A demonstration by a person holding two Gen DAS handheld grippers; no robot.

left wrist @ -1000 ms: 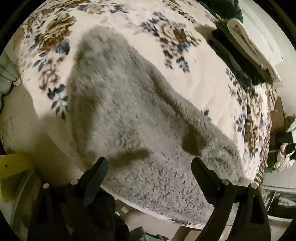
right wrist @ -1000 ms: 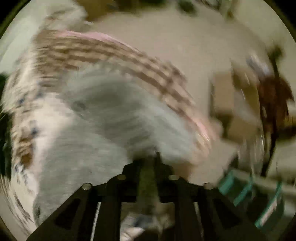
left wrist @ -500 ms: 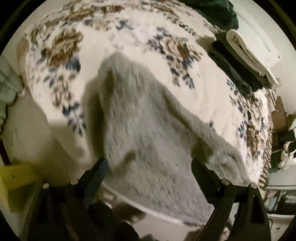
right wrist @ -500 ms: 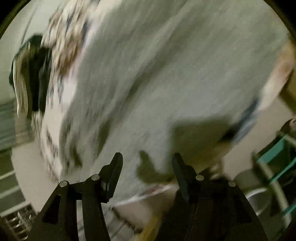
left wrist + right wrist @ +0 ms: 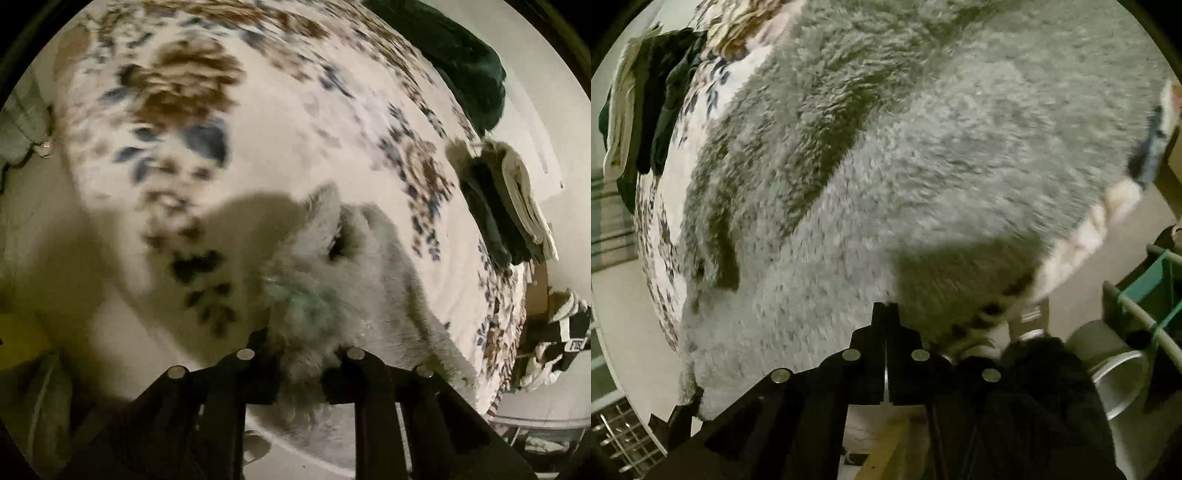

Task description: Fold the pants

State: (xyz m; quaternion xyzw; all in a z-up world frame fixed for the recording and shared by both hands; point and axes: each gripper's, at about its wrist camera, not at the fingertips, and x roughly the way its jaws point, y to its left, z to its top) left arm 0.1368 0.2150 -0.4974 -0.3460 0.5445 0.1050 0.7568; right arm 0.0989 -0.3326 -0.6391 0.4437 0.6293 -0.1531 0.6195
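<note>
Left wrist view: our left gripper (image 5: 306, 354), wide apart a moment ago, is closing on a bunched edge of the fluffy grey fleece pants (image 5: 354, 280), which rise from between its jaws over the floral brown-and-blue bedspread (image 5: 280, 140).

Right wrist view: our right gripper (image 5: 885, 325), half open a moment ago, now has its jaws pressed together with no fabric visibly between them; the pants (image 5: 923, 155) spread ahead of the jaws. We judge the left grab secured, the right likely missed.
</note>
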